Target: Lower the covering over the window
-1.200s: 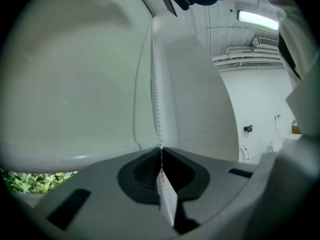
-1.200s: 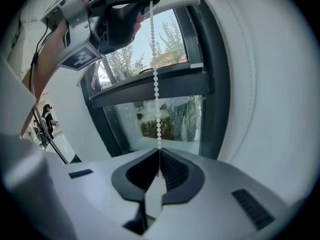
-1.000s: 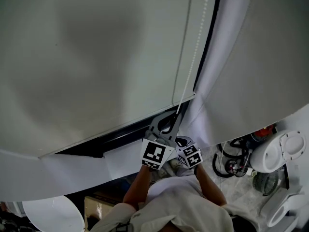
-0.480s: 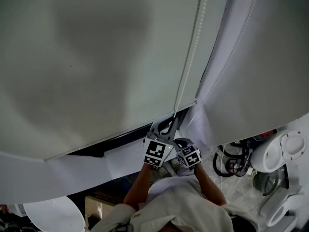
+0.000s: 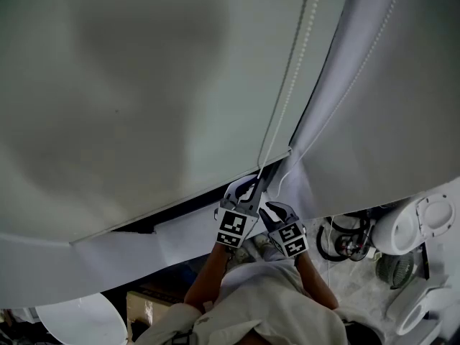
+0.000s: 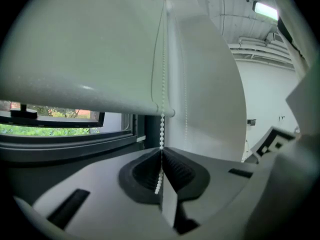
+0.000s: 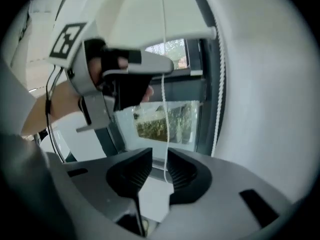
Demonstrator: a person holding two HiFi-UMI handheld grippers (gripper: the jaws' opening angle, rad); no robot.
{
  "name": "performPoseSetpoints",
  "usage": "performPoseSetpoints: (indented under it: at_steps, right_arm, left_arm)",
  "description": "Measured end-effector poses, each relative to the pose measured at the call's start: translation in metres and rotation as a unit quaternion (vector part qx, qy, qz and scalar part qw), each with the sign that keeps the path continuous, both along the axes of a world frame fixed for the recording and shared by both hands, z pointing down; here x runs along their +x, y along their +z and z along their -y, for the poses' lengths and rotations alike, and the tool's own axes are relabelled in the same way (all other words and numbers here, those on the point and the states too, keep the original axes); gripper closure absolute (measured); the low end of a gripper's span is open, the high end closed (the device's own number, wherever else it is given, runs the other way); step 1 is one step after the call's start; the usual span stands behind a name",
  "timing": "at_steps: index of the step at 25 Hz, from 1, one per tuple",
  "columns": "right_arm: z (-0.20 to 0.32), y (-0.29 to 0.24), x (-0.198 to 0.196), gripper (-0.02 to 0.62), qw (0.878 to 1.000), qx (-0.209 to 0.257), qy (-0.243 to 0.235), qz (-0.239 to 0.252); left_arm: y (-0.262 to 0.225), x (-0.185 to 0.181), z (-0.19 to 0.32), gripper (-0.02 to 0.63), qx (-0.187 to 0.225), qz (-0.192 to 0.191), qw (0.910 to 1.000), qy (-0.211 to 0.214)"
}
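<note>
The pale roller blind [image 5: 144,99] covers most of the window, and its bottom bar [image 6: 85,91] hangs above a strip of open glass [image 6: 45,129]. A white bead chain [image 5: 287,92] runs down its right edge. My left gripper [image 5: 243,191] is shut on that chain [image 6: 161,134], which is pinched between the dark pads. Just below and to the right, my right gripper [image 5: 277,208] has just been opening. A thin strand of the chain [image 7: 164,109] hangs between its pads [image 7: 182,171], and they do not press on it. The left gripper [image 7: 125,79] shows above it.
A white curtain [image 5: 374,121] hangs right of the chain. A white sill [image 5: 180,236] lies under the blind. White appliances [image 5: 420,225] and black cables [image 5: 343,241] stand on the floor at right. A round white surface [image 5: 72,322] sits lower left.
The left gripper has come down with the chain, and the blind's bottom bar sits slightly lower. The right gripper's jaws, shut before, now stand apart around the strand.
</note>
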State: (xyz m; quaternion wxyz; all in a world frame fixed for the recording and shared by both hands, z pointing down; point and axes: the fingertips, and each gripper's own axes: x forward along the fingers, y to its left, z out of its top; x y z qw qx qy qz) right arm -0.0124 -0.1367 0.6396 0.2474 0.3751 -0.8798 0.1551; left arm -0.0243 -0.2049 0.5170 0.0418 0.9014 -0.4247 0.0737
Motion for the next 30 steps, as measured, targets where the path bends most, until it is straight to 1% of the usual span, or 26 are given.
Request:
performPoseSetpoints:
  at_steps: [3, 6, 10, 15, 18, 19, 20, 22, 24, 28, 30]
  right_arm:
    - [0.006, -0.055, 0.007, 0.511, 0.998, 0.05, 0.021, 0.036]
    - [0.015, -0.104, 0.009, 0.514, 0.992, 0.103, 0.027, 0.063]
    - [0.029, -0.154, 0.008, 0.514, 0.983, 0.161, 0.024, 0.081]
    - [0.038, -0.198, -0.012, 0.514, 0.973, 0.21, 0.005, 0.101]
    - [0.045, -0.205, -0.025, 0.514, 0.968, 0.228, -0.003, 0.103]
    - [0.046, -0.206, -0.029, 0.537, 0.967, 0.234, -0.002, 0.103]
    - [0.048, -0.205, -0.031, 0.586, 0.967, 0.234, 0.001, 0.104]
    - [0.051, -0.201, -0.031, 0.594, 0.967, 0.229, 0.012, 0.115]
    - [0.055, -0.194, -0.031, 0.595, 0.966, 0.223, 0.024, 0.126]
    - [0.06, -0.173, -0.031, 0.595, 0.973, 0.201, 0.026, 0.113]
    - [0.062, -0.163, -0.029, 0.595, 0.975, 0.192, 0.028, 0.11]
  left_arm:
    - [-0.002, 0.0, -0.001, 0.588, 0.004, 0.001, 1.0, 0.0]
    - [-0.001, -0.001, -0.002, 0.588, 0.005, -0.001, 1.0, -0.001]
    - [0.0, 0.0, -0.004, 0.588, 0.007, -0.002, 1.0, 0.002]
    - [-0.004, -0.003, -0.014, 0.588, 0.009, -0.005, 0.9999, 0.007]
    - [-0.002, -0.002, -0.019, 0.588, 0.01, -0.009, 0.9998, 0.013]
    - [-0.001, -0.002, -0.021, 0.588, 0.011, -0.011, 0.9998, 0.014]
    - [0.0, -0.002, -0.022, 0.588, 0.011, -0.013, 0.9998, 0.015]
    - [0.002, -0.002, -0.022, 0.588, 0.009, -0.014, 0.9998, 0.014]
    - [0.007, -0.003, -0.021, 0.588, 0.002, -0.007, 0.9999, 0.013]
    - [0.027, -0.003, -0.02, 0.588, -0.025, 0.005, 0.9996, 0.011]
    - [0.037, -0.002, -0.019, 0.588, -0.036, 0.003, 0.9993, 0.009]
